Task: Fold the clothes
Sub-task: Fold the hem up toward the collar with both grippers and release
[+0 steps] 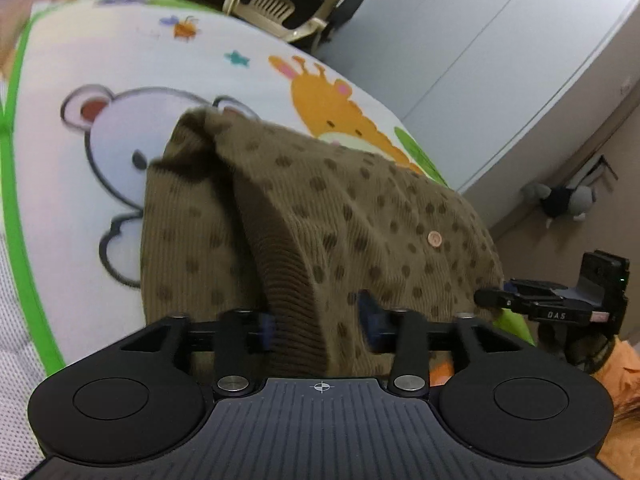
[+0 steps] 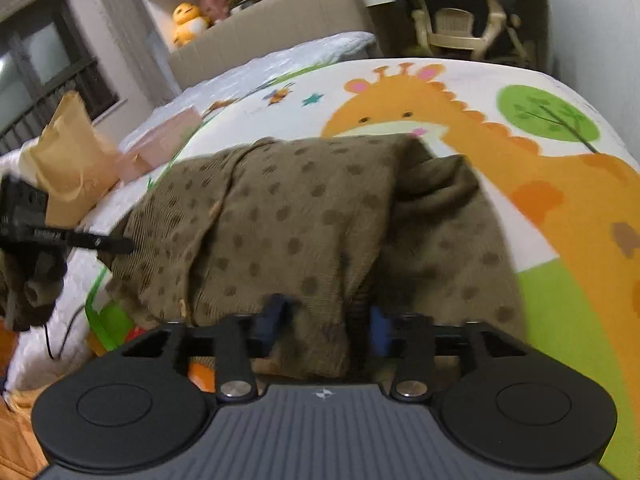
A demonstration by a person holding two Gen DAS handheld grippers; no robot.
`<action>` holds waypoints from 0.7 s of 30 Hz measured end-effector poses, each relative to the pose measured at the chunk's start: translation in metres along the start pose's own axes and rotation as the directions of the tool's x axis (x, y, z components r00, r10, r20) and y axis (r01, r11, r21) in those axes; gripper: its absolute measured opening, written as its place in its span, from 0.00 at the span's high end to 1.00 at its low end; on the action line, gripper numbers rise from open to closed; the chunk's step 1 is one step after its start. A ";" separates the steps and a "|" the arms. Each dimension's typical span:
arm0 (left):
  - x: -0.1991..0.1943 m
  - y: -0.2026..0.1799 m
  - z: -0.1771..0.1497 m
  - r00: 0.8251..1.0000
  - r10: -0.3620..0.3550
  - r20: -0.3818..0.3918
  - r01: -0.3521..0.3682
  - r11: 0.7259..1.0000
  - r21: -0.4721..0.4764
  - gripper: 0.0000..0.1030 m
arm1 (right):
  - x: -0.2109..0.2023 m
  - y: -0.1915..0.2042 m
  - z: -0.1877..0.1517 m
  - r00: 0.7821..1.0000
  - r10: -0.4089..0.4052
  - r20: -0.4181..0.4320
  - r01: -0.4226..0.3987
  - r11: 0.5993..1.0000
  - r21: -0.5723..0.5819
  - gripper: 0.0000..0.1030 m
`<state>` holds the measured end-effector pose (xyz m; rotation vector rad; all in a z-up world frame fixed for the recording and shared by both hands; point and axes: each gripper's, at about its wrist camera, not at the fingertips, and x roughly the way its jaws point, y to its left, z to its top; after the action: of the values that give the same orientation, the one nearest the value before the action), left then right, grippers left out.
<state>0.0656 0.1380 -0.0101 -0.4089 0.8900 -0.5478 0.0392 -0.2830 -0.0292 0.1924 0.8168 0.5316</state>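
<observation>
One brown ribbed-knit cardigan (image 1: 328, 216) with darker dots and a round button is lying folded near the bed's (image 1: 60, 184) near edge, on a cartoon-printed mat. Two grippers are working its near hem: the left gripper (image 1: 316, 320) and the right gripper (image 2: 326, 320) are each holding their blue-padded fingers partly apart, with thick folded knit sitting between them.

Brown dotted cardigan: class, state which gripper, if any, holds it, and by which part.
Cannot be told. The cardigan has its near edge between the jaws of both the left gripper and the right gripper, but no firm pinch shows.
</observation>
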 end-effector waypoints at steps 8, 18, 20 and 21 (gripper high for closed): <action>0.018 0.032 0.054 0.993 -0.082 0.087 0.094 0.986 -0.135 0.10 | 0.016 -0.054 0.057 0.988 0.136 0.066 -0.151 0.932 0.330 0.22; 0.085 0.058 0.136 0.984 0.000 0.179 0.029 0.987 -0.159 0.10 | 0.131 -0.043 0.174 0.970 0.163 0.181 -0.198 0.960 0.198 0.27; 0.085 0.058 0.154 0.964 0.091 0.251 -0.067 0.992 -0.104 0.11 | 0.137 -0.034 0.187 0.965 0.065 0.256 -0.091 0.991 0.093 0.27; 0.086 0.059 0.161 0.954 0.134 0.268 -0.116 0.990 -0.082 0.11 | 0.141 -0.032 0.192 0.963 0.027 0.267 -0.047 0.997 0.067 0.27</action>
<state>0.2567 0.1502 -0.0032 -0.4714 0.6637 -0.3357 0.2718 -0.2302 -0.0012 0.3396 0.5717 0.4989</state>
